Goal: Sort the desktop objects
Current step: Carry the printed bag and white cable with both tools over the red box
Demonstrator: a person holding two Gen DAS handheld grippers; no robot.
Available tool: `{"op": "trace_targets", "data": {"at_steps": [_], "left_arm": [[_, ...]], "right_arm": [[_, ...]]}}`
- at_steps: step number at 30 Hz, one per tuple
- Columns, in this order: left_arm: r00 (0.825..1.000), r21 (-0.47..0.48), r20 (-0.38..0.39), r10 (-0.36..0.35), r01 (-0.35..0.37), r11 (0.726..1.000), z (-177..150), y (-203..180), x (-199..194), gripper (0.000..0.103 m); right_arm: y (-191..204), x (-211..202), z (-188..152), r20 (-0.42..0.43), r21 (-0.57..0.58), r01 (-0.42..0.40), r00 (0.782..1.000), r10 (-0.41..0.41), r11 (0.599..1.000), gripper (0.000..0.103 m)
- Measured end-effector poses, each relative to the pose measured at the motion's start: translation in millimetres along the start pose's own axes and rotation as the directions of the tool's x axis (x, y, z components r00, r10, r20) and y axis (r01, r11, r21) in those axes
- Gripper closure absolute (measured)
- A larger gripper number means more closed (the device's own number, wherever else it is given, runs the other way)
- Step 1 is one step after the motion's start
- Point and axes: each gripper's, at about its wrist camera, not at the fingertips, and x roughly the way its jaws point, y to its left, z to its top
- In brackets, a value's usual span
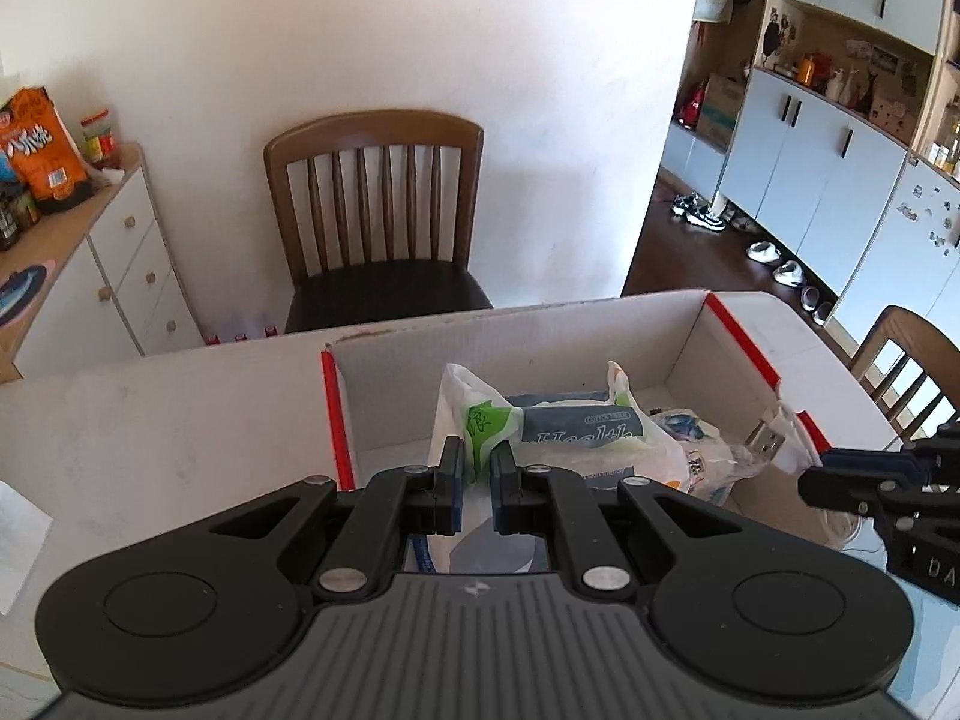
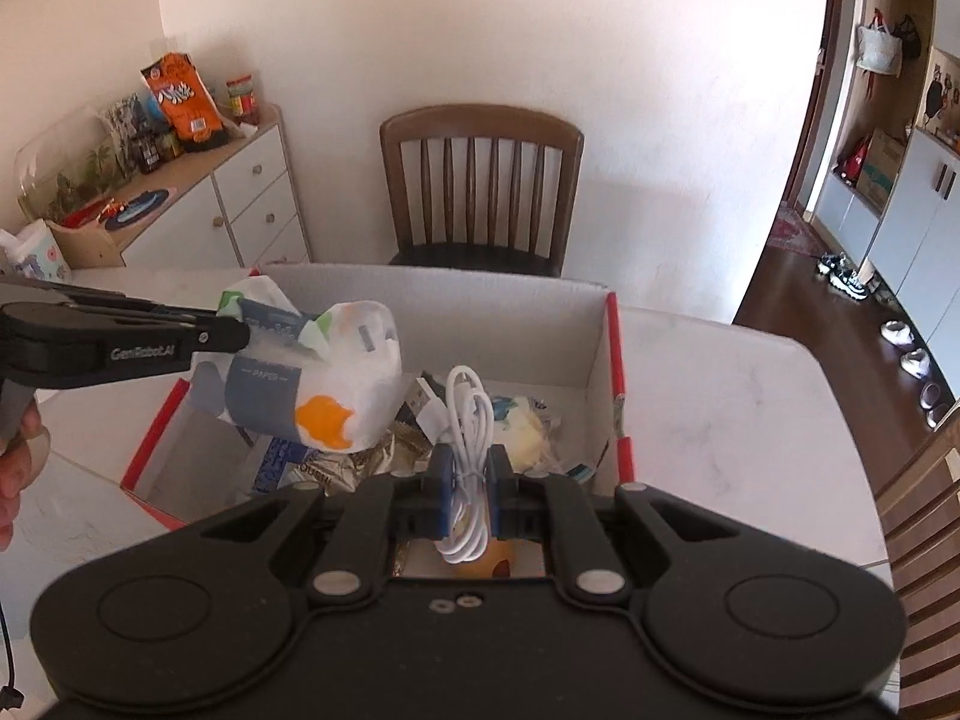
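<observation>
An open cardboard box (image 1: 678, 354) with red edges stands on the white table, also in the right wrist view (image 2: 576, 336). My left gripper (image 1: 477, 471) is shut on a pack of paper tissues (image 1: 558, 438), white with green, blue and orange print, and holds it above the box; the pack also shows in the right wrist view (image 2: 312, 384). My right gripper (image 2: 471, 483) is shut on a coiled white USB cable (image 2: 471, 420) over the box's near side. Its plug (image 1: 765, 438) shows in the left wrist view.
A wooden chair (image 1: 375, 228) stands behind the table against the wall. A white drawer cabinet (image 2: 240, 204) with snack bags is at the left. Several packets (image 2: 522, 420) lie in the box. Another chair (image 1: 906, 372) is at the right.
</observation>
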Motion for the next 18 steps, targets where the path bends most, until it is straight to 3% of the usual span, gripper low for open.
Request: {"op": "trace_targets", "data": {"at_steps": [18], "left_arm": [[0.996, 0.059, -0.089, 0.004, 0.001, 0.998, -10, -8, 49, 0.096]], "right_arm": [[8, 53, -9, -0.119, -0.001, -0.031, 0.992, 0.03, 1.0, 0.093]]}}
